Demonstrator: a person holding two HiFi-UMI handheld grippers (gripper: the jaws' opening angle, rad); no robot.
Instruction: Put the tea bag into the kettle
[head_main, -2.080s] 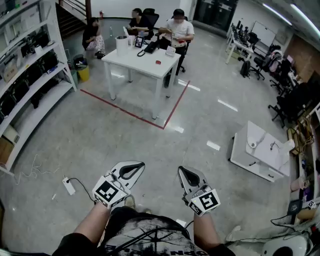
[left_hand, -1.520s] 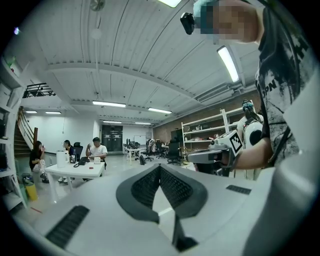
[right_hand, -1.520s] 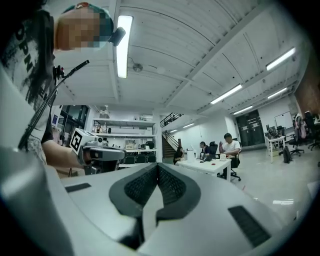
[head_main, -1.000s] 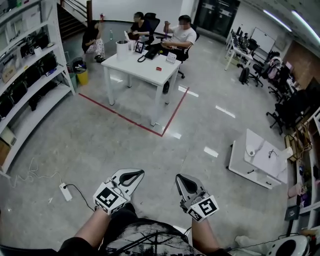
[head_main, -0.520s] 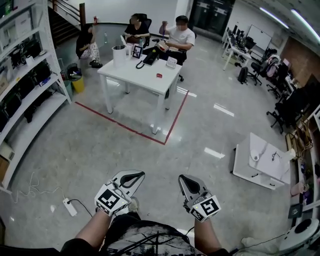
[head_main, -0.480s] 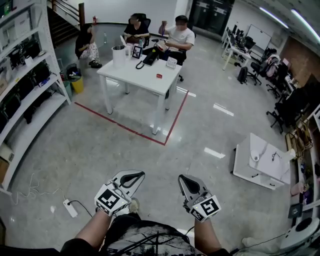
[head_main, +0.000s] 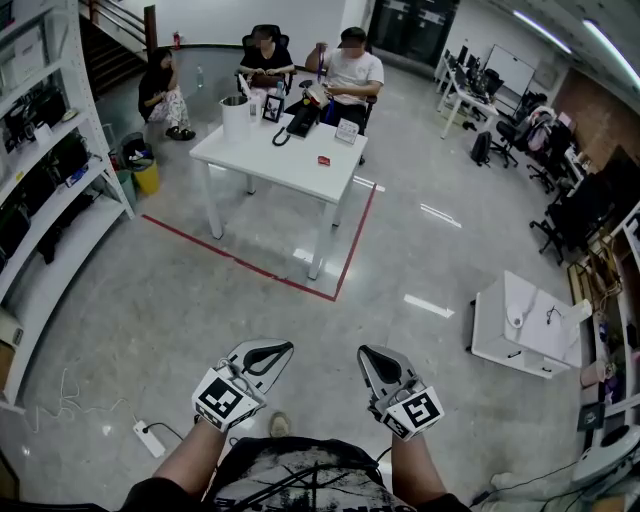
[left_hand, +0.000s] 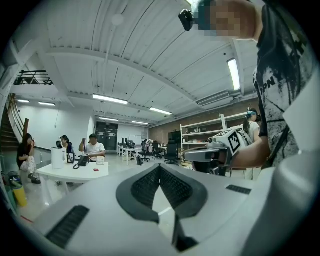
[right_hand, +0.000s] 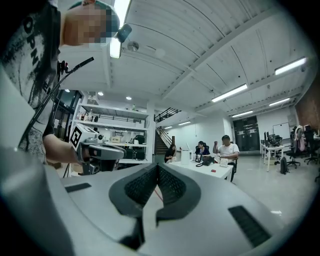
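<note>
We have walked closer to the white desk (head_main: 300, 165), so it and the kettle (head_main: 234, 118) on it now sit lower and a little larger in the head view. The red floor line (head_main: 240, 262) has slid down with them. The power strip (head_main: 150, 438) has dropped toward the bottom left, and a shoe (head_main: 280, 425) now peeks out between our arms
</note>
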